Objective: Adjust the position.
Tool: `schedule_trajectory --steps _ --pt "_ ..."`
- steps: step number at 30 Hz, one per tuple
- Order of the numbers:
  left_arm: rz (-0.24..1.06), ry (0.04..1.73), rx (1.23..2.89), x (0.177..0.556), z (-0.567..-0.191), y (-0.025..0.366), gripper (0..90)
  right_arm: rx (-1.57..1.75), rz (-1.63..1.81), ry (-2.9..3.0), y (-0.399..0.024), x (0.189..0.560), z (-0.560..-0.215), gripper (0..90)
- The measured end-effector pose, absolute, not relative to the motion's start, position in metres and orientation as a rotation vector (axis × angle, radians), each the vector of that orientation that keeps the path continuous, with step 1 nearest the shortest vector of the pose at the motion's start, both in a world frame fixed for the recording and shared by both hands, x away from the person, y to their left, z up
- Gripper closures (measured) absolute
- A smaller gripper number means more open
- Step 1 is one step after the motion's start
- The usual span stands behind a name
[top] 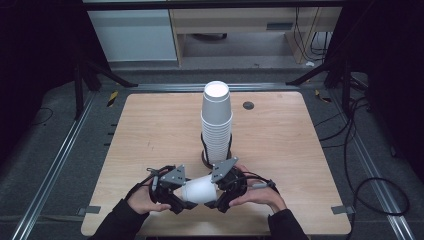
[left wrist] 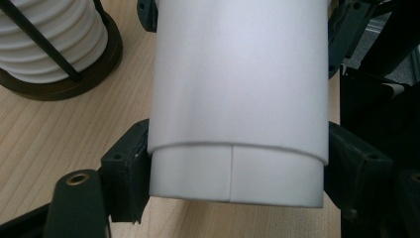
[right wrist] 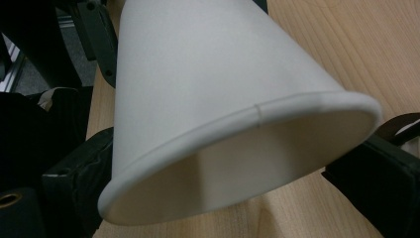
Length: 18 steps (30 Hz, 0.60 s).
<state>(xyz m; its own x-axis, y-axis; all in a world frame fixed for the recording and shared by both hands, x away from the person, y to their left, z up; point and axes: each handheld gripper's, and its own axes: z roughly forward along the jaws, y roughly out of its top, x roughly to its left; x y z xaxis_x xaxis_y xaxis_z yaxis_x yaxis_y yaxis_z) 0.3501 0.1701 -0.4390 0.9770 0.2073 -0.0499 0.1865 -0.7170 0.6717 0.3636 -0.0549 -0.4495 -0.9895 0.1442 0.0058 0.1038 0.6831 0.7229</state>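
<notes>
white paper cup (top: 198, 191) lies on its side between our two grippers near the front edge of the wooden table (top: 150, 130) in the high view; our left gripper (top: 176, 198) has the narrow base end, our right gripper (top: 220, 197) the wide rim end, and behind them a tall stack of cups (top: 216, 120) stands in a dark ring holder (top: 206, 157)

in the left gripper view we see the cup (left wrist: 237, 99) close up, and what looks like an inner cup's base pokes out below the outer one; the black jaws sit against either side of that base, clamped on it, with the stack (left wrist: 49, 39) off at upper left

in the right gripper view the open rim of the cup (right wrist: 237, 124) faces us and the jaws press it from both sides just under the rolled lip

we judge the cup very light, thin-walled and easy to crush or dent, a bit slick too, so we'd hold gently, taking it at the stiff rolled rim and the firm bottom ring, not mid-wall
</notes>
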Motion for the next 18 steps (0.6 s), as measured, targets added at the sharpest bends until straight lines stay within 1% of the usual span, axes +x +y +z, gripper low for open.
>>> schedule_trajectory --steps 4,11,18 --pt "0.042 0.284 2.387 0.352 -0.439 0.173 23.0 0.220 1.222 2.825 -0.058 0.364 -0.447 4.5" --pt "0.051 0.322 2.361 0.358 -0.437 0.184 23.0 0.264 1.325 2.764 -0.071 0.367 -0.433 4.5" --pt "0.067 0.384 2.232 0.363 -0.427 0.204 23.0 0.354 1.415 2.697 -0.089 0.372 -0.425 4.5"
